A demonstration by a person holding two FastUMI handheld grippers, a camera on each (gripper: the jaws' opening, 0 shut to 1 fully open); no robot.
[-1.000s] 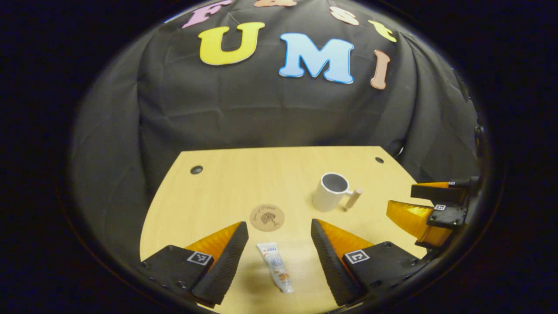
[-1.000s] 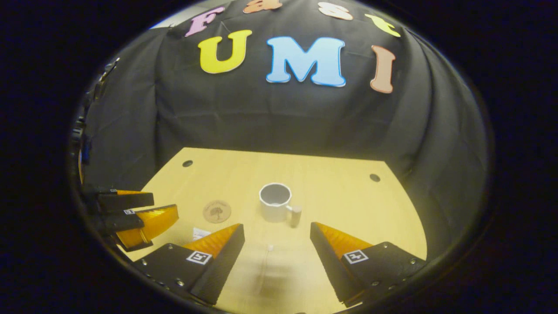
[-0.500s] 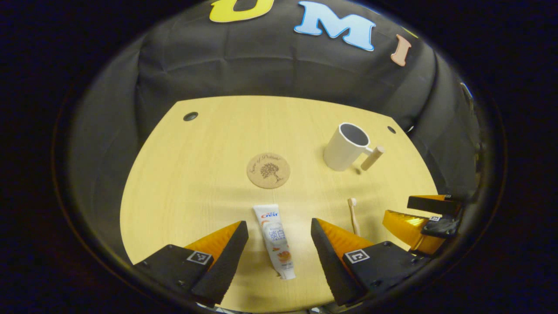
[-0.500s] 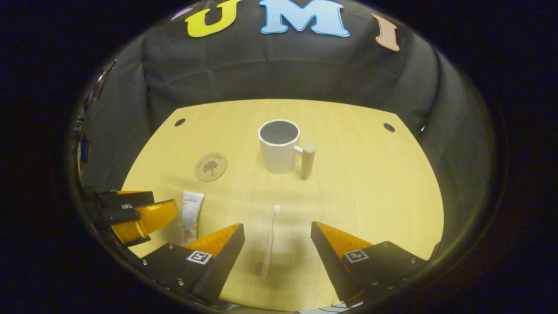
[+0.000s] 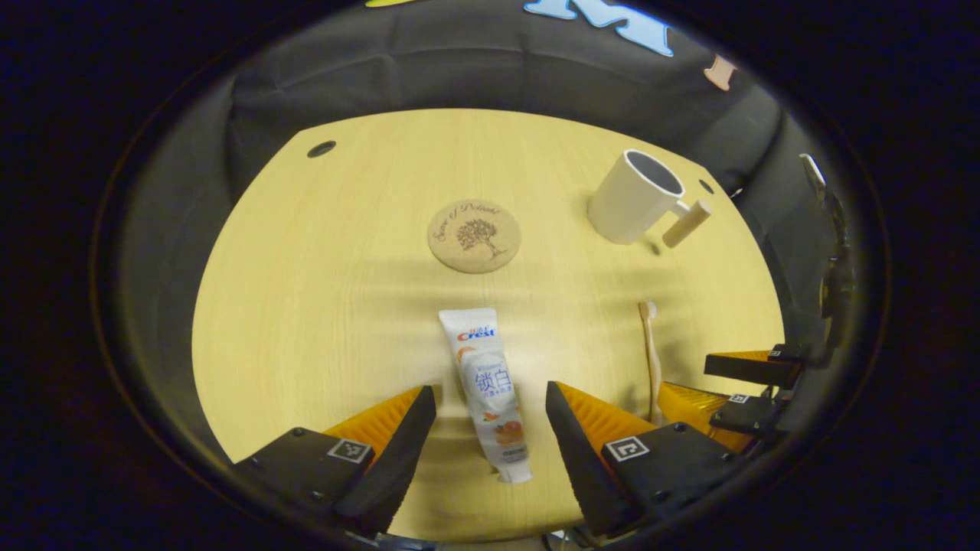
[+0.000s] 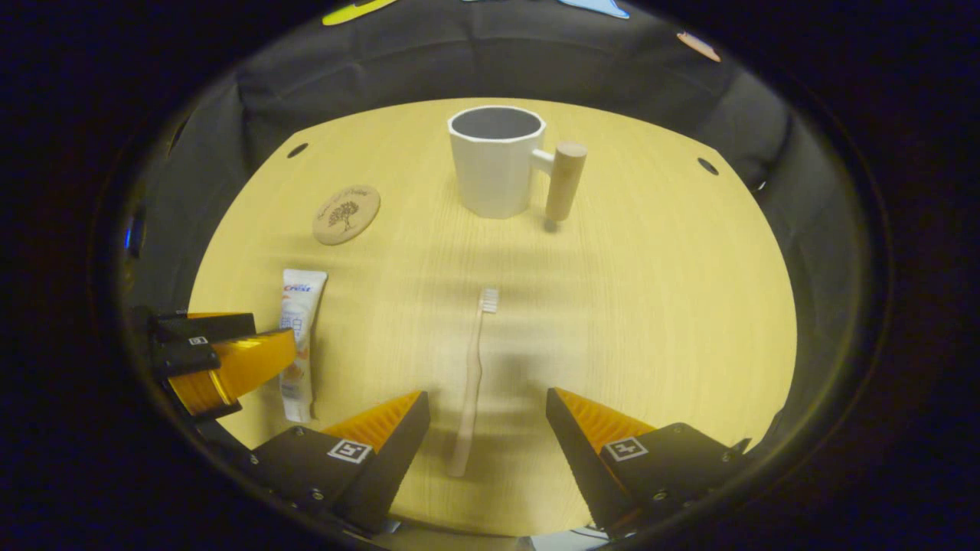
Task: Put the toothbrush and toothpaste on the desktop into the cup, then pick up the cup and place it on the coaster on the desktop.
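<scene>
A white toothpaste tube (image 5: 487, 392) lies flat on the wooden desktop (image 5: 329, 268), its lower end between the spread fingers of my left gripper (image 5: 490, 428), which is open above it. A pale wooden toothbrush (image 6: 471, 375) lies on the desk with its bristles pointing away, and my right gripper (image 6: 487, 432) stands open over its handle end. A white cup (image 6: 496, 161) with a wooden handle (image 6: 565, 180) stands upright and empty farther back. The round cork coaster (image 5: 474, 235) lies left of the cup. The toothpaste tube (image 6: 300, 337) and the left gripper (image 6: 222, 360) also appear in the right gripper view.
The desktop's near edge runs just under both grippers. Two small dark holes (image 6: 298, 150) (image 6: 708, 165) sit near the far corners. Black cloth walls close in behind and beside the desk. The right gripper (image 5: 735, 390) hangs close beside the left one.
Both grippers have tilted down and moved forward over the desk, both staying open. The toothpaste and toothbrush now lie between their fingers; the cup and coaster look nearer.
</scene>
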